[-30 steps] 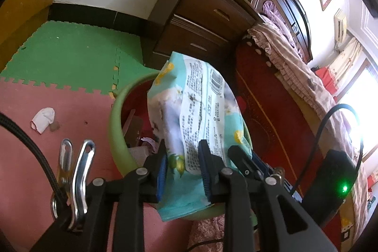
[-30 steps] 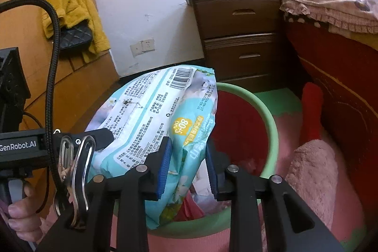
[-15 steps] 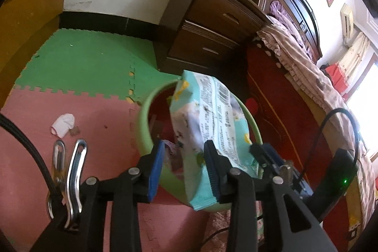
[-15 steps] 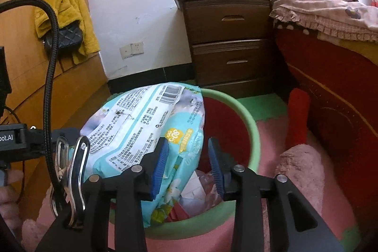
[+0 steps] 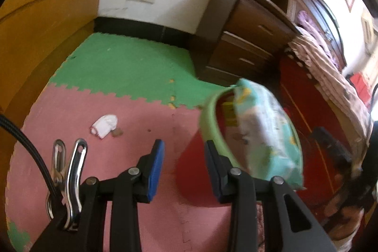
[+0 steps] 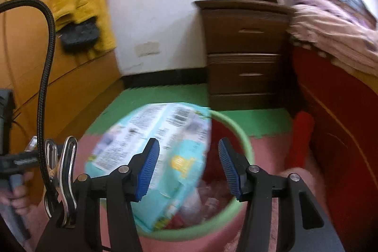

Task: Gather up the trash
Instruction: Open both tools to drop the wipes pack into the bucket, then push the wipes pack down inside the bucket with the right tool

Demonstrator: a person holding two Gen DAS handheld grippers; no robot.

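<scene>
Wipes pack (image 6: 153, 148) released, lying across the green bin (image 6: 243, 134) rim. Left gripper (image 5: 183, 167) and right gripper (image 6: 187, 167) both open, empty. White scrap (image 5: 104, 125) left on the floor.

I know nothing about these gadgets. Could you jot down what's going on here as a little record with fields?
Place: bedroom floor of pink and green foam mats
Bin: round green-rimmed trash basket, other rubbish inside
Trash item: large light-blue printed plastic package, resting across the basket's rim, no pads touching it
Left gripper: open, jaws just opened, nothing between them, beside the basket
Right gripper: open, jaws just opened, above the package
Left on floor: small white crumpled scrap
</scene>
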